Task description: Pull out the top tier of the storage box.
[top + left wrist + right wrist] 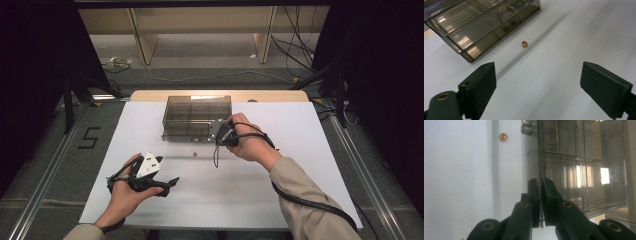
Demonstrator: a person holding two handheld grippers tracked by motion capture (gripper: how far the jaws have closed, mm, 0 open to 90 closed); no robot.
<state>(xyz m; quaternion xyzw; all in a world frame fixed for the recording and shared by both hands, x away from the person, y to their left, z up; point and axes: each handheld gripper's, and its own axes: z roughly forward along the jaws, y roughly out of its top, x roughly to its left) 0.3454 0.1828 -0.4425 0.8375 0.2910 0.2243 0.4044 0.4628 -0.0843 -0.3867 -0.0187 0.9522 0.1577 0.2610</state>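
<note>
Smoky transparent plastic organizer box (197,118), rectangular, hard and glossy, divided by thin internal walls into compartments, set toward the far middle of the table (300,165), whose surface is a smooth matte white sheet. Small brass-coloured nut (195,154), rounded and shiny, lies loose on the white surface just in front of the box's near edge, apart from it; in the left gripper view (524,44) it sits ahead of the jaws. Right gripper (218,131), matte black with brass pivot pins, is held at the box's near right corner; its fingers (534,195) are pressed together on a thin transparent edge of the box (579,170). Left gripper (170,183), black with a grey three-cornered top plate, hovers over the near left table, fingers (480,85) spread wide, holding nothing.
</note>
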